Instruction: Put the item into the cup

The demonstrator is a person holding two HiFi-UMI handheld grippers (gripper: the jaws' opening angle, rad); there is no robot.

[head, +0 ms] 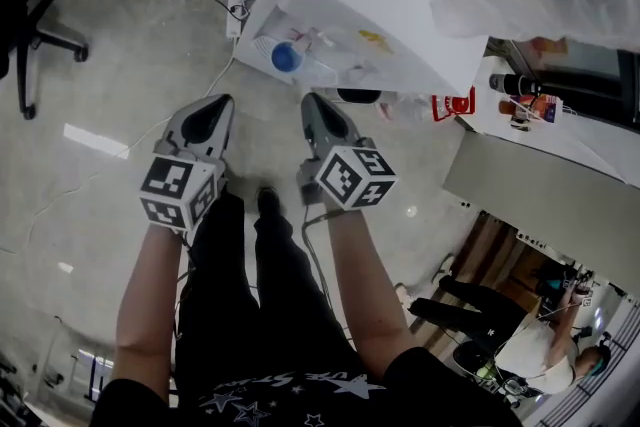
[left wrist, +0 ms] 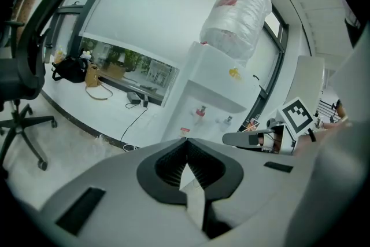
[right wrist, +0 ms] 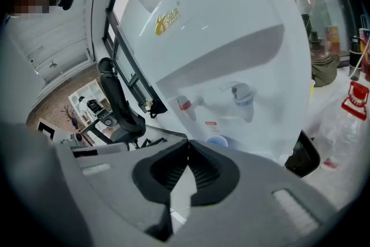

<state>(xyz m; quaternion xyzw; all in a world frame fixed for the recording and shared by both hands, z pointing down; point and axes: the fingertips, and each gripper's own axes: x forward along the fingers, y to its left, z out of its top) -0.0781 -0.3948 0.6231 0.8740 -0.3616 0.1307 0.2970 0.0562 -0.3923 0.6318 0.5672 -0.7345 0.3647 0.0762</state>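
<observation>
A blue cup stands on the drip tray of a white water dispenser, under its taps. In the right gripper view the cup peeks just over the jaw tips, below the red tap and the blue tap. My left gripper and right gripper hang side by side over the floor, short of the dispenser. Both are shut, jaws meeting with nothing between them. No loose item shows in any view.
A power strip with cable lies on the floor left of the dispenser. An office chair stands far left. A red holder and a black bin sit to the right. Another person stands at the lower right.
</observation>
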